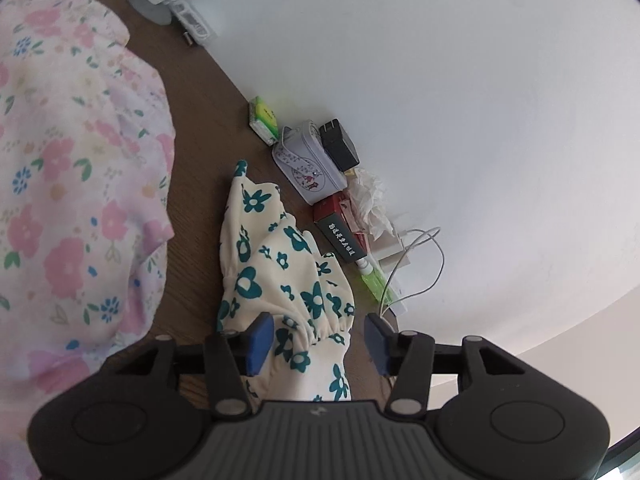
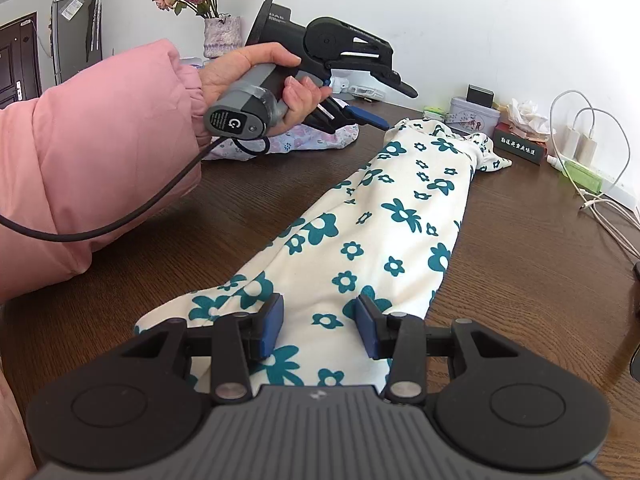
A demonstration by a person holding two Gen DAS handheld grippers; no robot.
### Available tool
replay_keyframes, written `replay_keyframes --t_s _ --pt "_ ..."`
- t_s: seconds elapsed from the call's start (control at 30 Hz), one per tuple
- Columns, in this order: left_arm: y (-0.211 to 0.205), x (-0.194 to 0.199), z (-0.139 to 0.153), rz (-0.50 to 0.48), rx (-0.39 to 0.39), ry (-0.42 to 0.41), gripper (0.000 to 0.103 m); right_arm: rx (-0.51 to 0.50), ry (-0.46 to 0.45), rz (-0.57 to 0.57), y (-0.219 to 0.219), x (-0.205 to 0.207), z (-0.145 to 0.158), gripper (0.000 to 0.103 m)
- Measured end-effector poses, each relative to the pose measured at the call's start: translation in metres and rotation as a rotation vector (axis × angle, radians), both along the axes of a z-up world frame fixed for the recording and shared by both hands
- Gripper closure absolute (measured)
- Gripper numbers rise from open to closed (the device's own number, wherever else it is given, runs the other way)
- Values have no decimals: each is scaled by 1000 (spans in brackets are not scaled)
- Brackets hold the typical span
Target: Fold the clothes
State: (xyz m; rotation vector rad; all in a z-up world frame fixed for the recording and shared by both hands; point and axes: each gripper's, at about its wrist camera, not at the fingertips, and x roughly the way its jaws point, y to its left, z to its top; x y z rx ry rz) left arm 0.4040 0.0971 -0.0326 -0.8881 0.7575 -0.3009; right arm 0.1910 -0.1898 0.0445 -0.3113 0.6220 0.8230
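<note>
A cream garment with teal flowers (image 2: 384, 232) lies stretched out long on the dark wooden table (image 2: 520, 264). My right gripper (image 2: 320, 326) is open just above its near end, jaws either side of the cloth. My left gripper (image 1: 320, 340) is open over the garment's far gathered end (image 1: 288, 280); in the right wrist view the left gripper (image 2: 394, 106) hovers there, held by a hand in a pink sleeve. A pink floral garment (image 1: 68, 184) lies bunched at the left.
Along the white wall stand a tin box (image 1: 308, 168), a black charger (image 1: 339, 145), a red box (image 1: 340, 232), crumpled tissue (image 1: 370, 200), a green box (image 1: 264, 118) and white cables (image 2: 592, 168). A vase of dried flowers (image 2: 222, 34) stands at the back.
</note>
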Motion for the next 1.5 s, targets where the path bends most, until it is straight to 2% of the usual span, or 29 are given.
replay_keyframes --t_s 0.17,0.27,0.4,0.47,0.5,0.53,0.67,0.8,0.83,0.87,0.97,1.07,1.2,1.3,1.5 --pt "-21 18 2 -32 145 145 52 1 2 -1 0 1 0 63" --pt "-23 28 -5 -18 111 189 52 1 2 -2 0 2 0 63" --pt "-25 42 -12 27 81 221 60 3 2 -2 -1 2 -1 63" --pt "-26 44 -13 48 79 209 73 4 3 -1 -1 2 -1 63" --pt "-26 45 -15 53 73 203 91 4 3 0 -1 2 -1 63" --pt "-27 45 -18 56 66 196 98 5 3 0 -2 2 0 63" --pt "-23 37 -26 58 -48 96 100 8 4 0 -3 2 0 63" --pt "-6 11 -27 88 -280 -118 100 9 5 0 -3 1 0 63" --pt "-2 8 -31 103 -298 -124 100 9 5 -1 -3 1 0 63" --pt "1 6 -35 120 -305 -117 100 9 5 -1 -3 1 0 63" --pt "11 11 -56 160 -286 -17 100 4 2 -2 -4 2 1 63" --pt "14 12 -65 183 -266 9 100 1 1 -5 -4 2 3 63" --pt "9 15 -61 162 -232 -9 100 0 4 -7 -6 3 4 63" --pt "6 20 -62 116 -280 -44 100 -1 5 -8 -6 3 6 63" --pt "-4 27 -52 73 -278 -79 99 -3 5 -12 -6 2 6 62"
